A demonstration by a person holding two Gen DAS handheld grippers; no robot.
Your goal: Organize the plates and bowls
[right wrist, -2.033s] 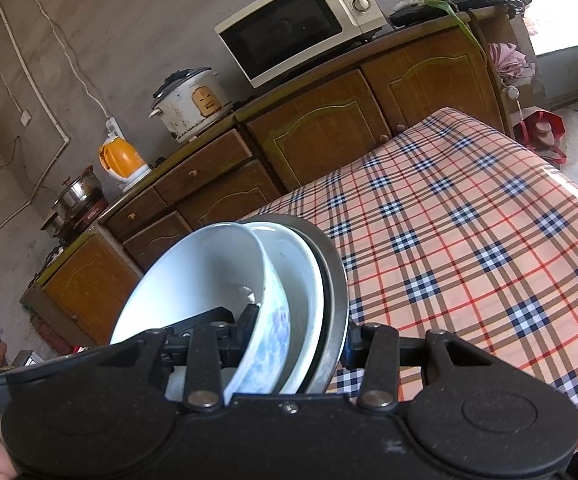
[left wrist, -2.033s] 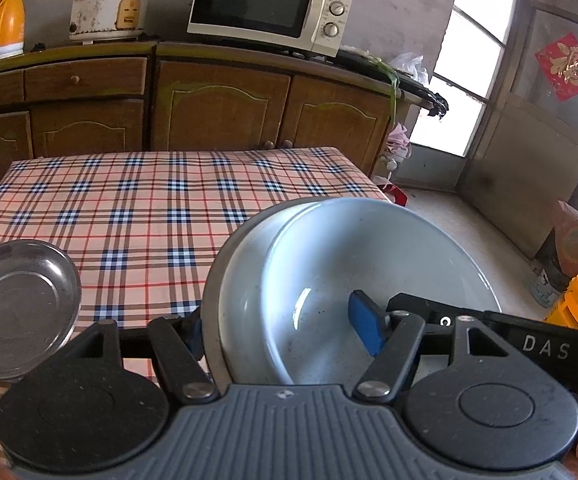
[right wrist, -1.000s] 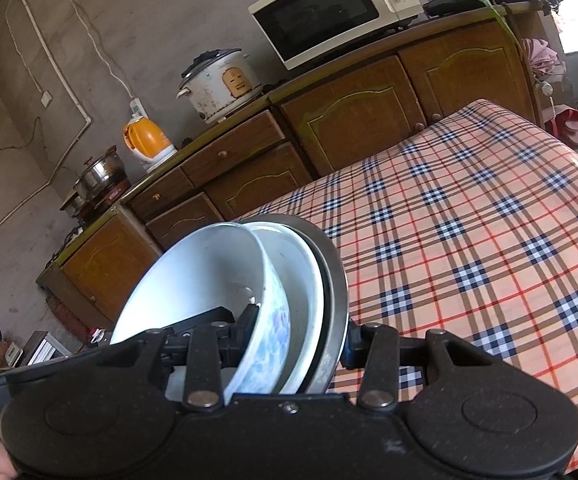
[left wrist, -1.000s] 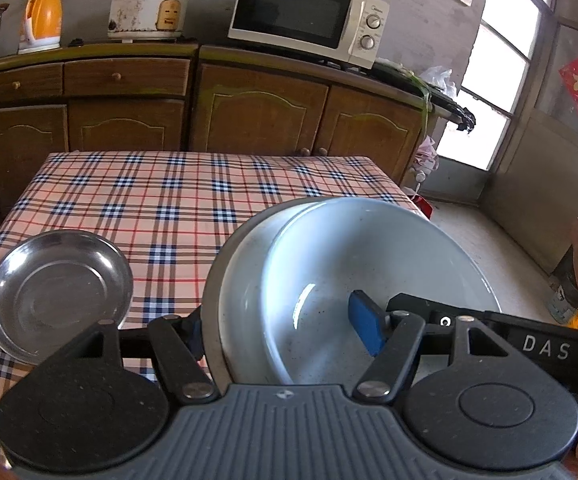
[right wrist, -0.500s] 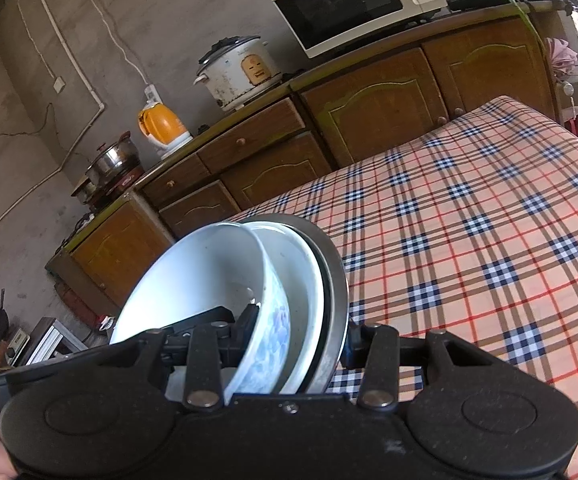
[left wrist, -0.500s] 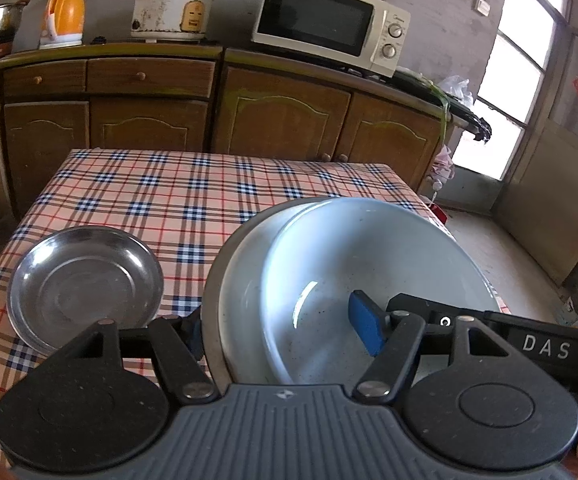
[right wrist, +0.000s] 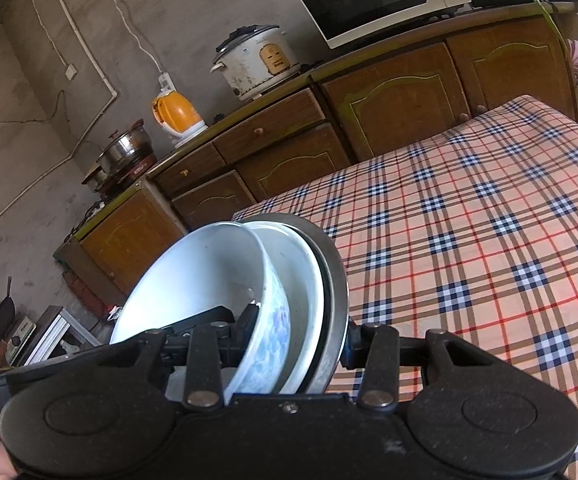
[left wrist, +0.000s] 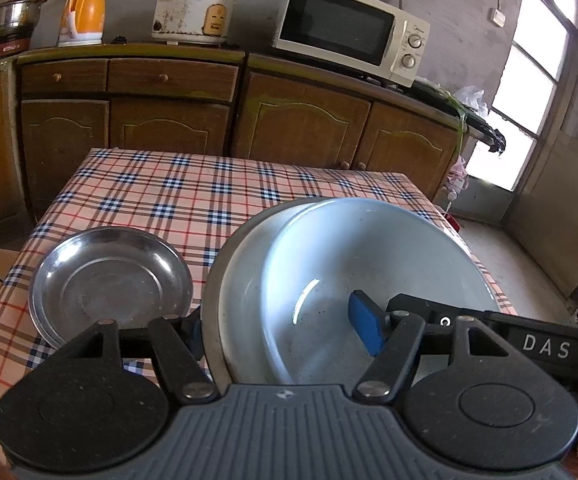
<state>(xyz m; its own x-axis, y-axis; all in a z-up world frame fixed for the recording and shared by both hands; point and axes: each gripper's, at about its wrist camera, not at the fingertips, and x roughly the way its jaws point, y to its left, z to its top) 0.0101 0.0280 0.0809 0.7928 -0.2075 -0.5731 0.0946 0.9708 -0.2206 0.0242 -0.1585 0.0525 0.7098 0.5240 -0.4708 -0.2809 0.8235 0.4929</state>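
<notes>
Here, stack of dishes [left wrist: 361, 280] clamped by both left gripper [left wrist: 285, 328] and right gripper [right wrist: 301, 340]; best kept level and lowered just ahead onto steel plate [left wrist: 109, 280].

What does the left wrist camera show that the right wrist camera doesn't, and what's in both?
Only the left wrist view shows the empty steel plate lying on the checked tablecloth, plus the window at the right.

Only the right wrist view shows the blue floral pattern on the outside of the white bowl, and the wall socket with its cable.

Both show the stack of dishes clamped in the claws, left claw and right claw, the microwave, rice cooker, orange kettle and wooden cabinets.
</notes>
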